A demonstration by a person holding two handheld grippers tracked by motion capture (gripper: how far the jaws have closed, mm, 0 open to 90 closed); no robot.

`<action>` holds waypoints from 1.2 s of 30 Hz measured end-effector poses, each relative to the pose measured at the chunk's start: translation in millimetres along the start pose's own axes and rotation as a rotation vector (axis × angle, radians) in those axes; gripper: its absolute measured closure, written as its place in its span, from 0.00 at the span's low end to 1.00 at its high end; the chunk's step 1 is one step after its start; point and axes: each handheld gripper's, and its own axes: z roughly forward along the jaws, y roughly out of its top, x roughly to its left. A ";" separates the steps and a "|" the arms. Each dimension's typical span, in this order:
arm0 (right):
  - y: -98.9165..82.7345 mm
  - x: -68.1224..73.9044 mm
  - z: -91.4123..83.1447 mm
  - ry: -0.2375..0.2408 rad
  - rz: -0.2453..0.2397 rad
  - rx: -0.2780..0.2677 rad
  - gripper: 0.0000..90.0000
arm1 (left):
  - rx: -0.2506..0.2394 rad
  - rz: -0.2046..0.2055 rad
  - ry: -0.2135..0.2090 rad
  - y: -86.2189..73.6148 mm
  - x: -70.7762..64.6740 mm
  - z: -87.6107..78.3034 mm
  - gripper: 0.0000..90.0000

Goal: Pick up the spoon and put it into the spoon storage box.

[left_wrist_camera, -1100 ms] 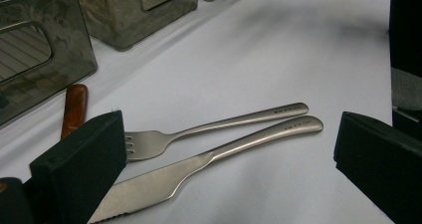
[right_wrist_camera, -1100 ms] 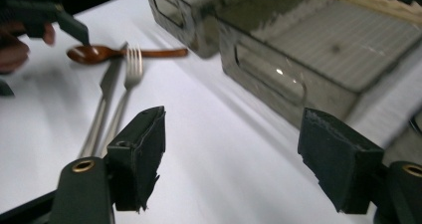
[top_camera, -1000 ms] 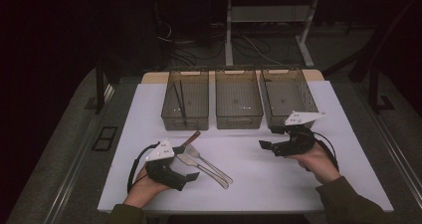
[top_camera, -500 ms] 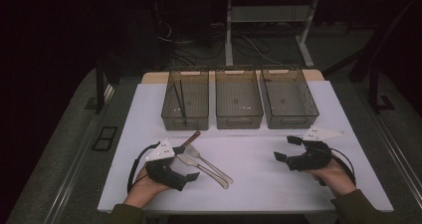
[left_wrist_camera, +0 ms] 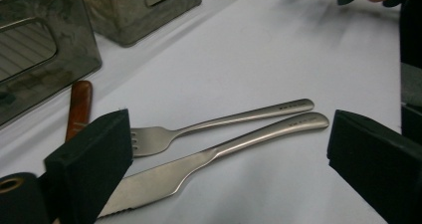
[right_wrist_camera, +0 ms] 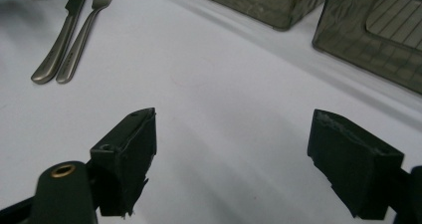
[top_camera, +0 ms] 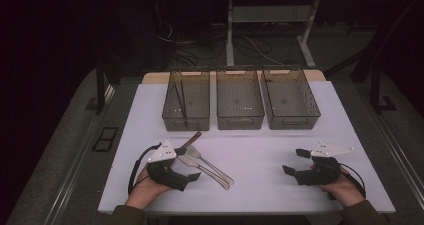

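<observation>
My left tool (left_wrist_camera: pixel 219 184), jaws wide and just closing a little around nothing, hovers over the knife (left_wrist_camera: pixel 209 159) and fork (left_wrist_camera: pixel 219 127) near the table's front-left edge; both look stiff, thin and slippery, so I'd pinch the knife mid-handle.

A dim lab: a white counter (top_camera: pixel 260 185) on grey carpet (top_camera: pixel 60 175), tangled black cables (top_camera: pixel 250 47) under a white metal desk frame (top_camera: pixel 270 15) behind.

Both forearms come in over the near edge of the table (top_camera: pixel 260 130). The left gripper (top_camera: pixel 192 174) sits low at the table's near left, jaws wide apart after just closing slightly. The right gripper (top_camera: pixel 295 161) rests at the near right, jaws spread wide with nothing between them.
</observation>
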 end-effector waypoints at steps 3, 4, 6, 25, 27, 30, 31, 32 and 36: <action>-1.4 0.3 -1.2 -0.001 -0.002 0.000 0.22 | -0.002 -0.012 0.007 -0.1 -0.6 -0.8 0.17; -1.1 0.5 -1.1 -0.001 -0.003 -0.002 0.22 | 0.001 -0.012 0.005 0.3 -1.1 -1.2 0.18; -0.6 1.2 -0.8 -0.002 0.002 -0.005 0.22 | 0.001 -0.005 0.004 1.3 -2.4 -2.1 0.24; -0.3 3.6 1.1 0.007 -0.011 0.006 0.22 | 0.051 0.010 -0.048 9.6 -11.3 8.7 0.81; -0.2 3.8 1.2 0.007 -0.011 0.006 0.22 | 0.051 0.008 -0.024 11.0 -9.3 9.4 0.85; -0.5 3.5 1.7 0.008 -0.016 0.008 0.22 | 0.052 -0.004 0.013 12.8 -2.6 8.4 0.89; -0.6 3.6 1.7 0.007 -0.016 0.009 0.22 | 0.053 -0.009 0.025 13.1 0.1 7.9 0.90; -0.6 3.6 1.6 0.006 -0.019 0.011 0.22 | 0.058 -0.011 0.039 13.3 3.0 7.4 0.90; -0.4 3.6 1.6 0.008 -0.017 0.008 0.22 | 0.064 -0.033 0.077 13.0 14.7 4.4 0.88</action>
